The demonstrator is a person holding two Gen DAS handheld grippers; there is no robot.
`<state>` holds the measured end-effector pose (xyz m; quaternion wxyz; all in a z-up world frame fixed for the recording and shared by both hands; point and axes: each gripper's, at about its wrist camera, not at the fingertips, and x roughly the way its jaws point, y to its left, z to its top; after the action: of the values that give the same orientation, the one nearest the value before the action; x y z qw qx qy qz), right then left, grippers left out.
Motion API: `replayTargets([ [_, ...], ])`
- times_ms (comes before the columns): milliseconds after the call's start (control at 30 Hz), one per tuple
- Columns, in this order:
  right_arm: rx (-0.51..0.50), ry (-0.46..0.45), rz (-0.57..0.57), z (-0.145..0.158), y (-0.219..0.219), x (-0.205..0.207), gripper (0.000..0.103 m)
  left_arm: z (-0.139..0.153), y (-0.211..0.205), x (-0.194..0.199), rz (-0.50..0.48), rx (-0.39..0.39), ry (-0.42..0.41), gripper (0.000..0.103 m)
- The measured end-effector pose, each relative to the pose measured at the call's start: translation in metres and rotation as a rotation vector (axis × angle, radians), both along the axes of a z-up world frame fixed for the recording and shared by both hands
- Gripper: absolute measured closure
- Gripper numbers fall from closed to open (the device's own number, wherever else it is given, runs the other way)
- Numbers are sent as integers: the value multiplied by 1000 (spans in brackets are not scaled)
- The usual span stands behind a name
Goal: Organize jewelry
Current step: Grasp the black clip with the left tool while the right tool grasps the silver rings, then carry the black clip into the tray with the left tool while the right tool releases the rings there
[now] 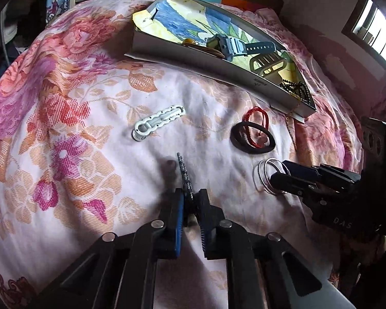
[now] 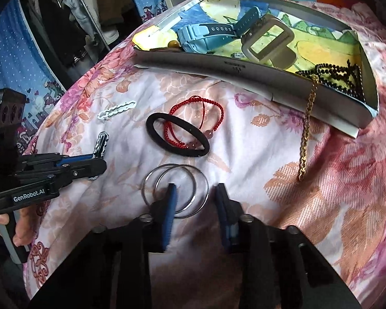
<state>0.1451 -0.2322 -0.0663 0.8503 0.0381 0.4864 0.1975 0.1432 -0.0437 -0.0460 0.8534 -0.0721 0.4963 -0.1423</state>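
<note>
1. Jewelry lies scattered on a floral bedsheet (image 1: 64,82) in front of a shallow box (image 2: 218,69) already holding watches and beads.
2. Your left gripper (image 1: 190,198) is clamped on a dark hair clip (image 1: 184,177).
3. Your right gripper (image 2: 195,193) has one finger (image 2: 168,206) inside two silver bangles (image 2: 177,190); its jaws stand apart, and I cannot tell whether they grip the bangles.
4. A red cord bracelet (image 2: 193,121) overlaps a black hair tie (image 2: 177,135); a white clip (image 1: 157,123) lies apart.
</note>
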Motion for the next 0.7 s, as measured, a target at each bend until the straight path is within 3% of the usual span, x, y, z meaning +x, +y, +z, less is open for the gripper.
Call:
replayTargets([
  [133, 21, 8, -25, -1, -3, -3, 98, 1, -2, -4, -11, 6, -17, 93],
  [700, 48, -156, -72, 43, -18, -11, 100, 22, -4, -18, -26, -32, -147, 93],
])
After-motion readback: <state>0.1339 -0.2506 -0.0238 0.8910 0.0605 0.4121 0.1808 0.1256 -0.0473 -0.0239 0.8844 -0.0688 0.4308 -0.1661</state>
